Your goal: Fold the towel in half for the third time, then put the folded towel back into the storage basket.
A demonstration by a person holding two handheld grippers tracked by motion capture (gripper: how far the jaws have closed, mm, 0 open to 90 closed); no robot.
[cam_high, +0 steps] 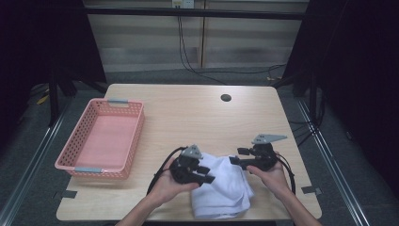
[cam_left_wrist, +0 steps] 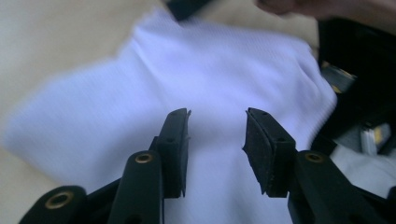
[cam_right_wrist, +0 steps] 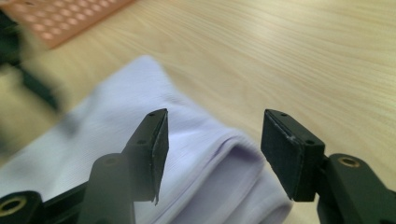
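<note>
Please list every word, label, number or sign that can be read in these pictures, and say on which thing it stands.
None can be read.
White cloth: plain, no print or tag shows.
Pink basket: no label; its grey handle strips are blank.
Left gripper and right gripper: black jaws carry no marking.
Small pale plate on the back wall: too small to read, if it bears any text.
</note>
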